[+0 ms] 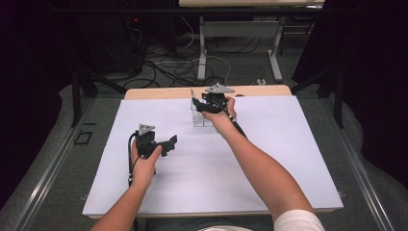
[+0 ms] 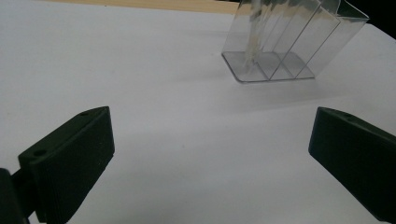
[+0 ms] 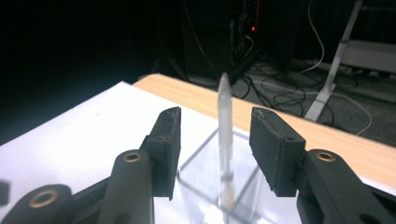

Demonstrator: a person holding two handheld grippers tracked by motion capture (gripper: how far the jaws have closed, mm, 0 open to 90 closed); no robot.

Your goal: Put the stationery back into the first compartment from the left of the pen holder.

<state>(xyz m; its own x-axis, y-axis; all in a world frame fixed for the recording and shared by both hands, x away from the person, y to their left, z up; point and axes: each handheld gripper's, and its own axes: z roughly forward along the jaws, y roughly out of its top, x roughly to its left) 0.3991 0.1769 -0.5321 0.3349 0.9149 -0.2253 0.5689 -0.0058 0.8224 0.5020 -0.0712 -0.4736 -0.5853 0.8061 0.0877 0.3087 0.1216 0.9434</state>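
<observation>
A clear plastic box (image 1: 202, 119) with divider walls stands on the white sheet (image 1: 216, 168) near the table's far edge. A thin translucent stick (image 3: 225, 135) stands upright in one end compartment of the clear box (image 3: 205, 186). My right gripper (image 3: 215, 116) is open, with one jaw on each side of the stick's upper part and a gap on both sides. In the high view the right gripper (image 1: 196, 102) hovers just above the box. My left gripper (image 1: 171, 143) is wide open and holds nothing, left of and nearer than the box. From the left gripper (image 2: 210, 126), the box (image 2: 280, 56) and stick (image 2: 252, 42) lie ahead to the right.
A strip of bare wooden tabletop (image 1: 159, 92) runs along the far edge beyond the sheet. Behind the table lie tangled cables (image 1: 168, 67) on the floor and the white legs of another table (image 1: 202, 53). Dark curtains close both sides.
</observation>
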